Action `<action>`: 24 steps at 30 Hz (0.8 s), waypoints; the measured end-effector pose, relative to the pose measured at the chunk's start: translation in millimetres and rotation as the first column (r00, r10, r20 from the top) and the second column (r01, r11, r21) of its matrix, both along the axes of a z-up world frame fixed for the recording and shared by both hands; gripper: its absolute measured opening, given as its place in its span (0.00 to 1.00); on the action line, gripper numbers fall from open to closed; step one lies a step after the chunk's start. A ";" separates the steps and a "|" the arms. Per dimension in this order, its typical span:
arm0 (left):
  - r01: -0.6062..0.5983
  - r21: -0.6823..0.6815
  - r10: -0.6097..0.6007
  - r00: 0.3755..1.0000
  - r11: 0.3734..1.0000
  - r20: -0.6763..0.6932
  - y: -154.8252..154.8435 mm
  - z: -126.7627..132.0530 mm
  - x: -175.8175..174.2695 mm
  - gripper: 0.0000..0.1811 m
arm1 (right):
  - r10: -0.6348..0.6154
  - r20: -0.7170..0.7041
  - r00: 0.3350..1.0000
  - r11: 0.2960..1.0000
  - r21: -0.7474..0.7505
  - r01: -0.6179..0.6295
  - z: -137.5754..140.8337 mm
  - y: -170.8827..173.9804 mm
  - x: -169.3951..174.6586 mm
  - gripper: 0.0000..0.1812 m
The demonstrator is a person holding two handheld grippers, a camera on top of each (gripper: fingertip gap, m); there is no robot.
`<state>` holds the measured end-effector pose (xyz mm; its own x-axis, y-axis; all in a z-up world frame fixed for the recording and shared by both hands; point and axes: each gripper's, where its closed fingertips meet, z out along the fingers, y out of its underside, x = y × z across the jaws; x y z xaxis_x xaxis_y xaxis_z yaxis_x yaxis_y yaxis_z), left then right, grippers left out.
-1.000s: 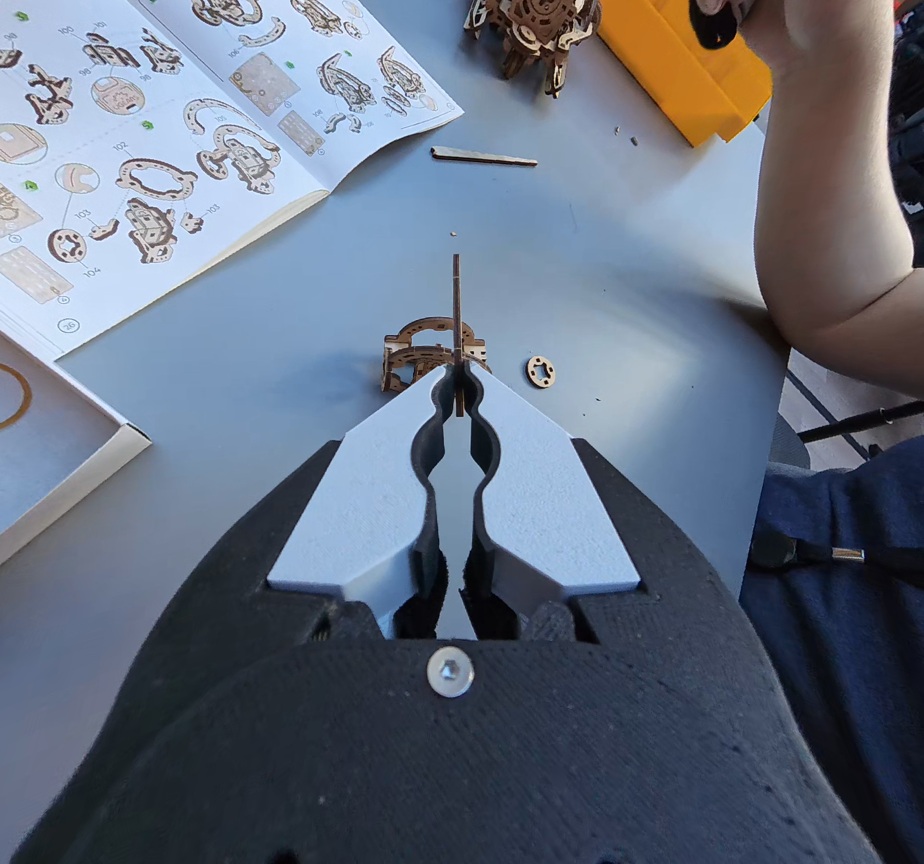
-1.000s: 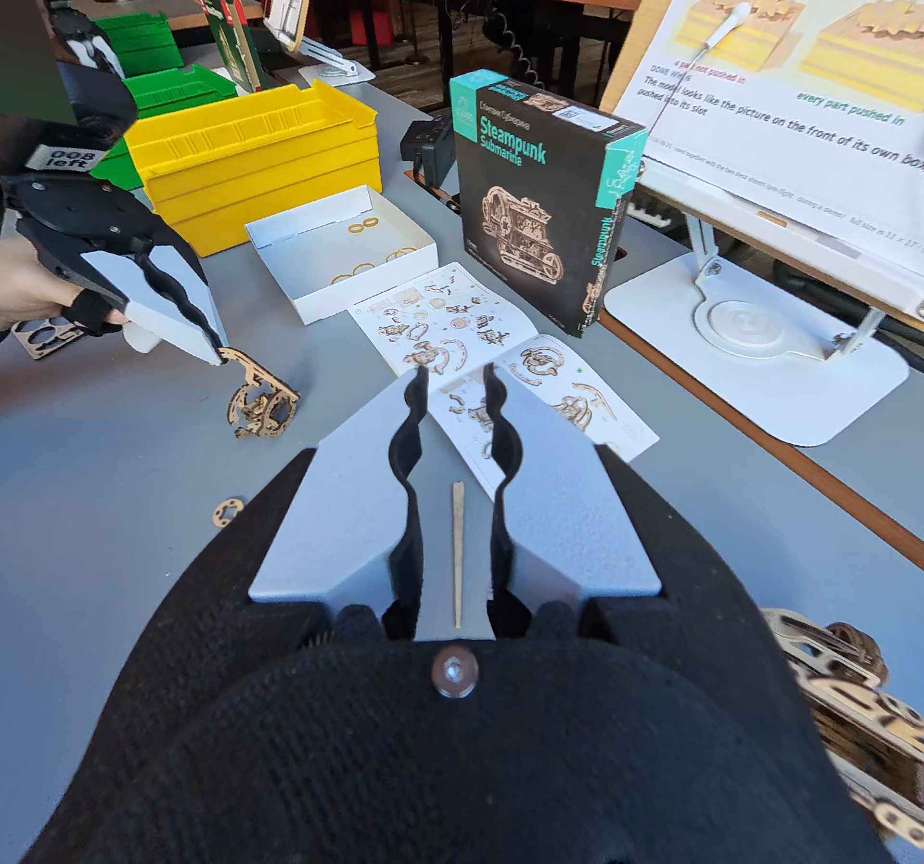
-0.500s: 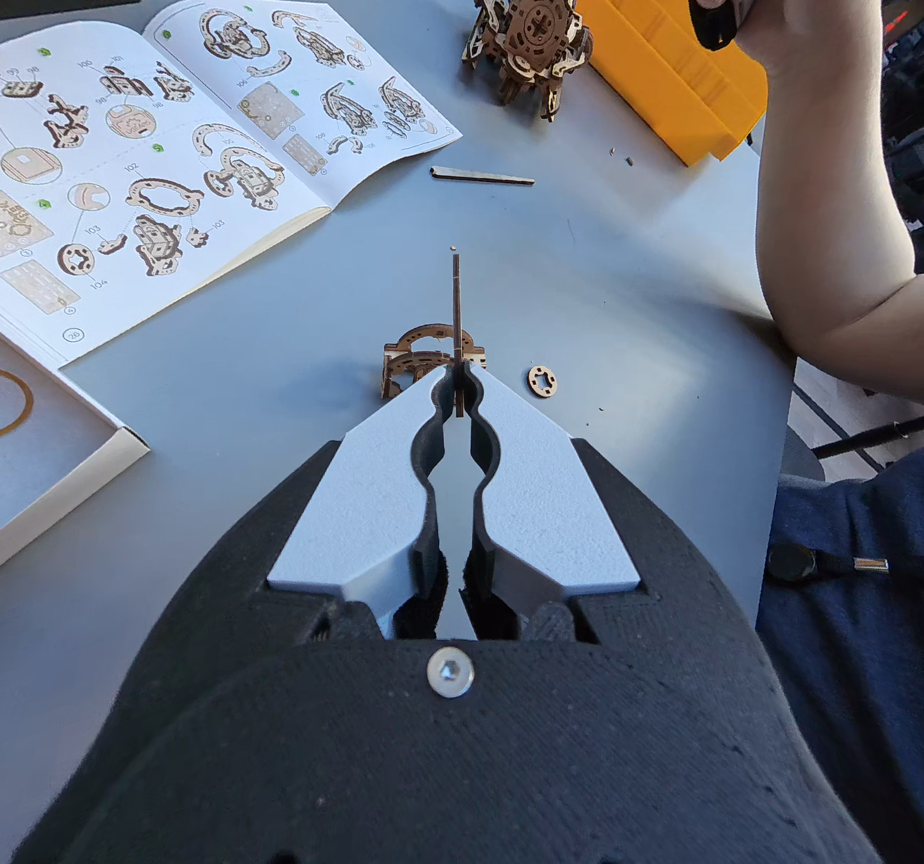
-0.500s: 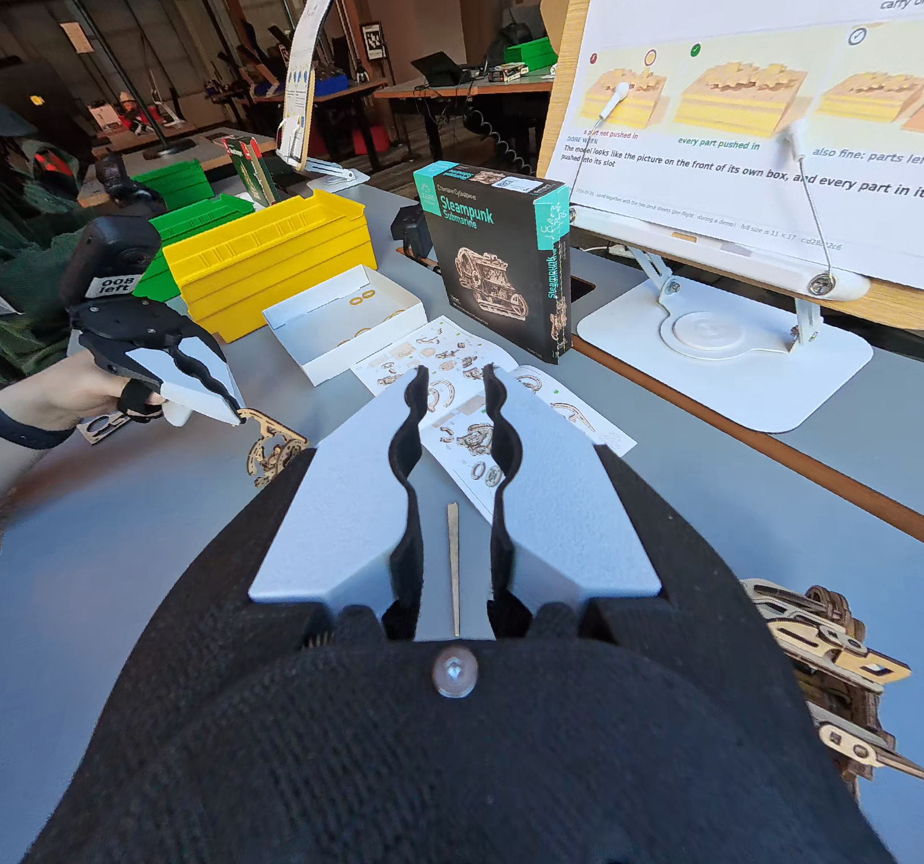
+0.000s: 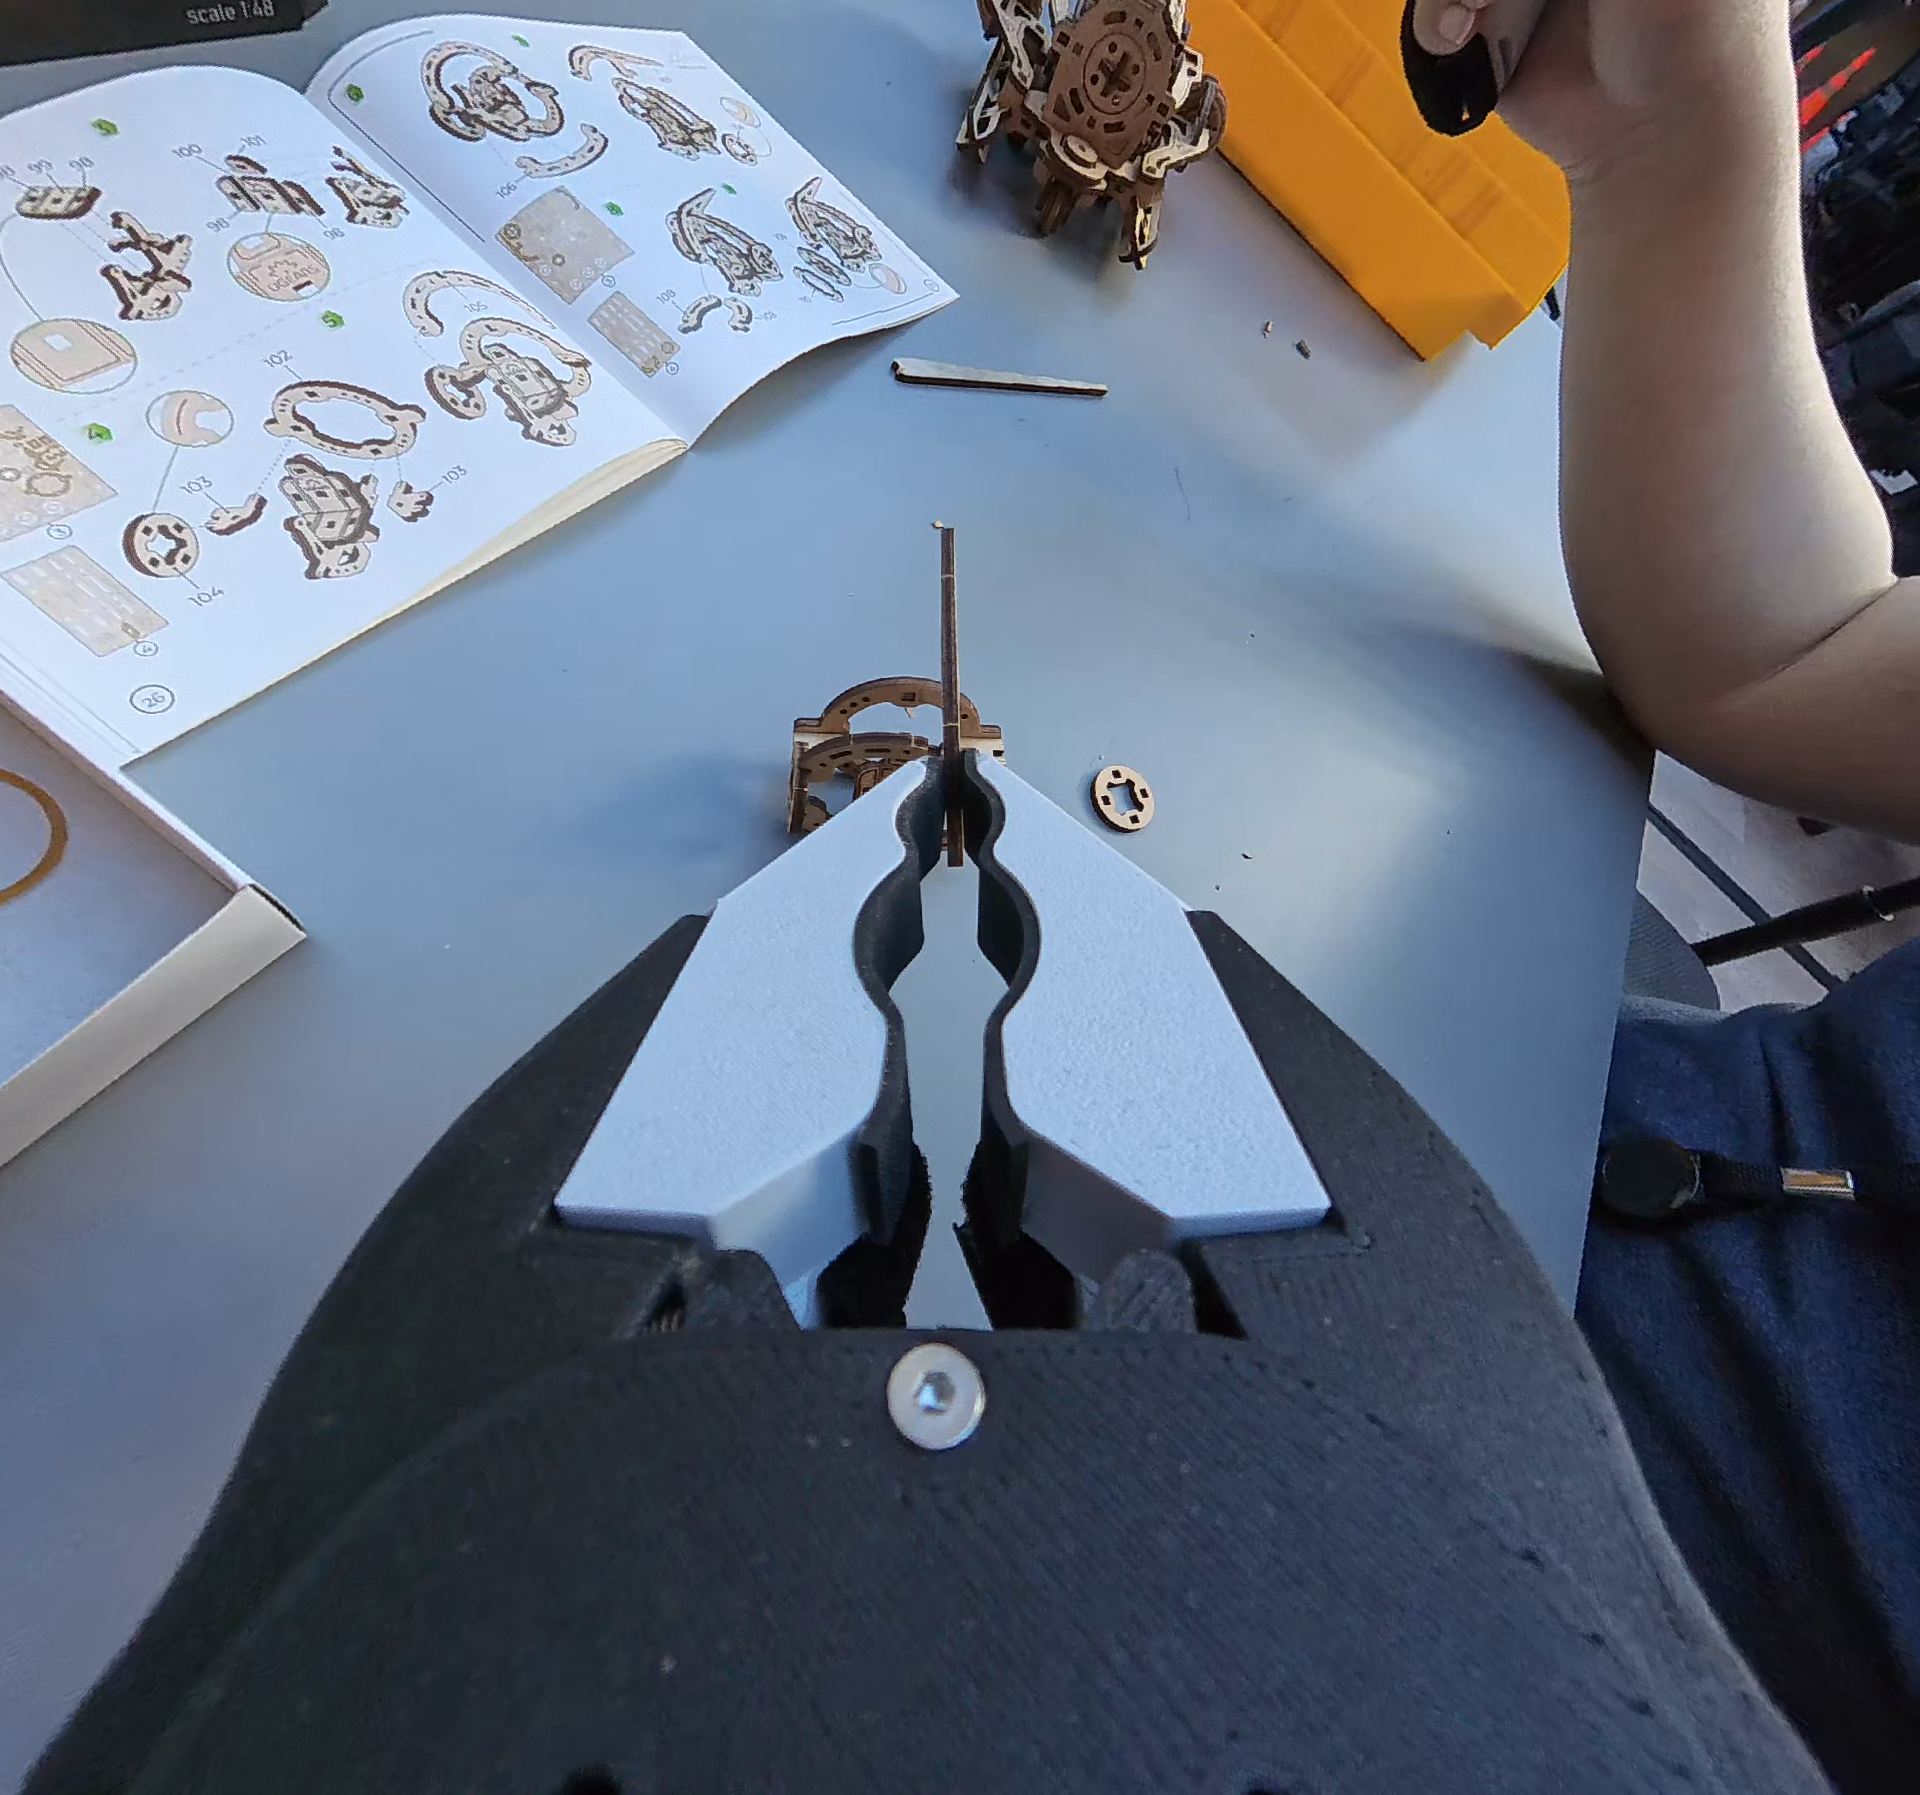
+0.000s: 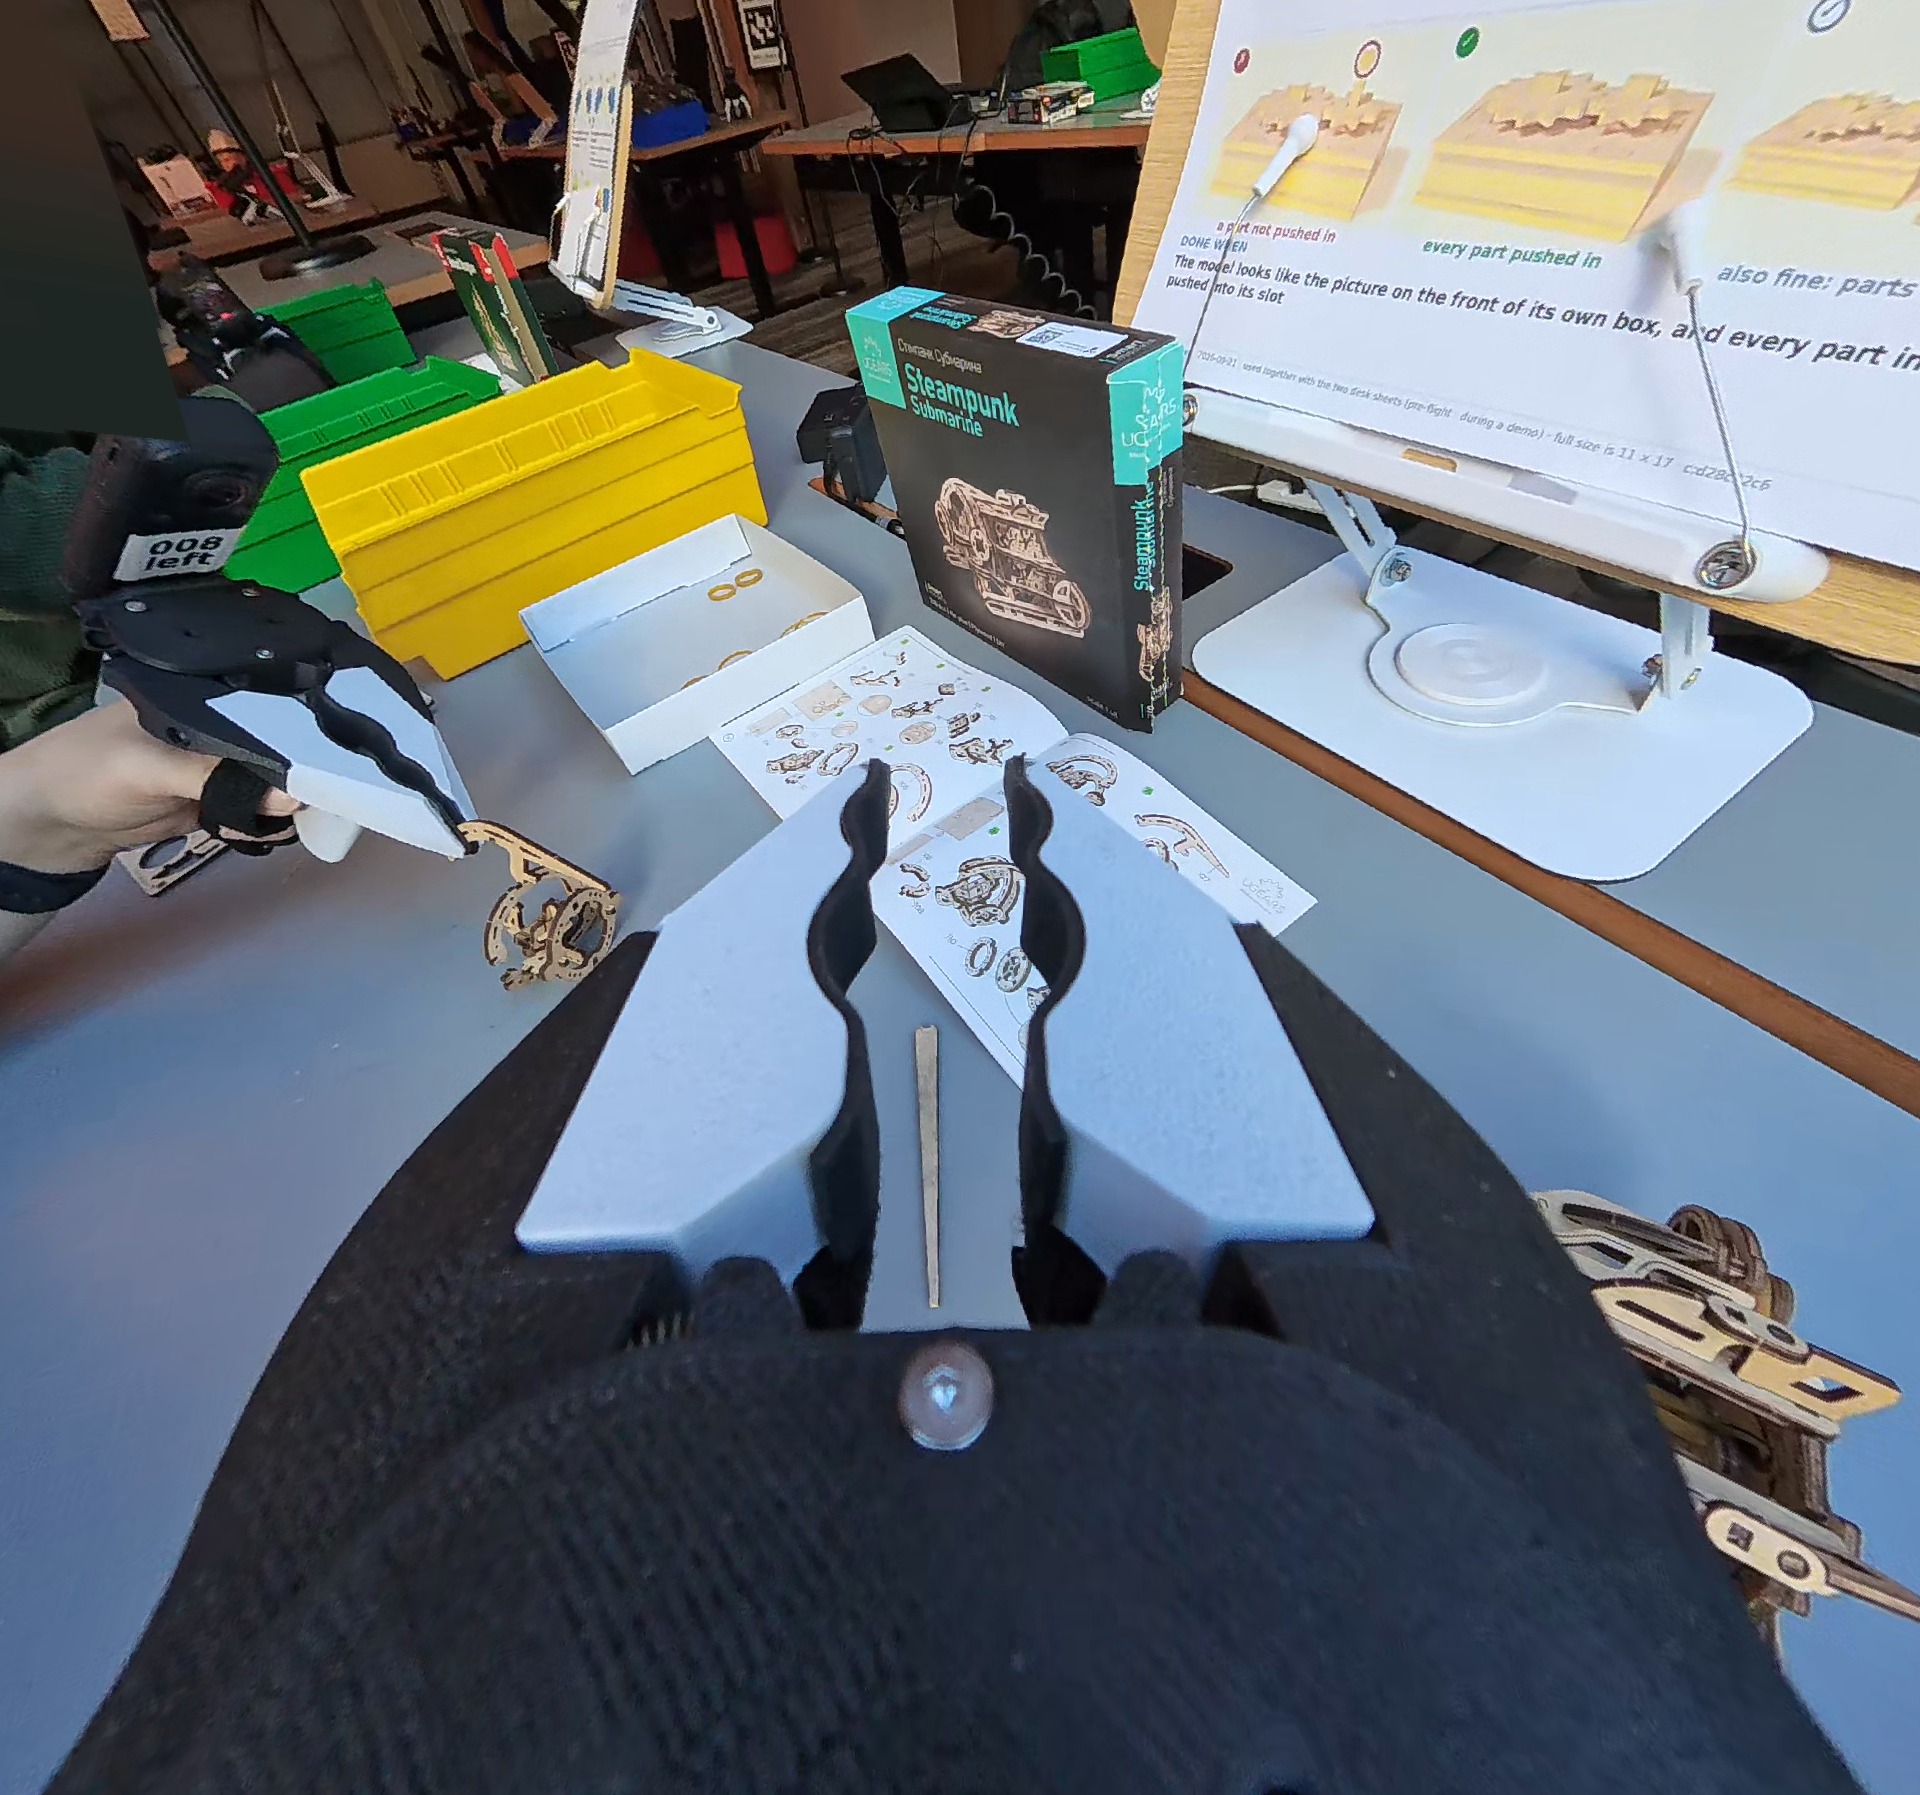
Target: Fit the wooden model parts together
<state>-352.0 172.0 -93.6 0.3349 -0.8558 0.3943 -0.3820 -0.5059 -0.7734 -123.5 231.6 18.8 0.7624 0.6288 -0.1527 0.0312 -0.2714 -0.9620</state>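
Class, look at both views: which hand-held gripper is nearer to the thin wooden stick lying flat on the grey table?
Right. The right hand-held gripper hangs open directly over the thin wooden stick, which shows between its fingers. The left hand-held gripper is farther back, shut on a small wooden subassembly.

There were two grippers (image 5: 951,789) (image 6: 940,789), one booklet (image 5: 343,343), one box (image 6: 1023,509), one yellow bin (image 6: 540,498), and two green bins (image 6: 353,405).

The left gripper (image 5: 951,789) is low over the table with its two fingers squeezed together at the tips. The left hand (image 6: 114,789) holds it from behind. The right gripper (image 6: 940,789) is up in the air, and its fingers (image 6: 727,1039) are apart with a gap between them. The right hand (image 5: 1590,10) grips its handle, with the bare forearm hanging down.
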 end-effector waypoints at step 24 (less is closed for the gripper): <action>-0.025 0.018 0.025 1.000 1.000 0.005 2.4 -3.6 2.3 0.00 | 0.162 0.029 0.986 0.986 -0.039 -0.161 -12.7 -14.2 -69.6 0.12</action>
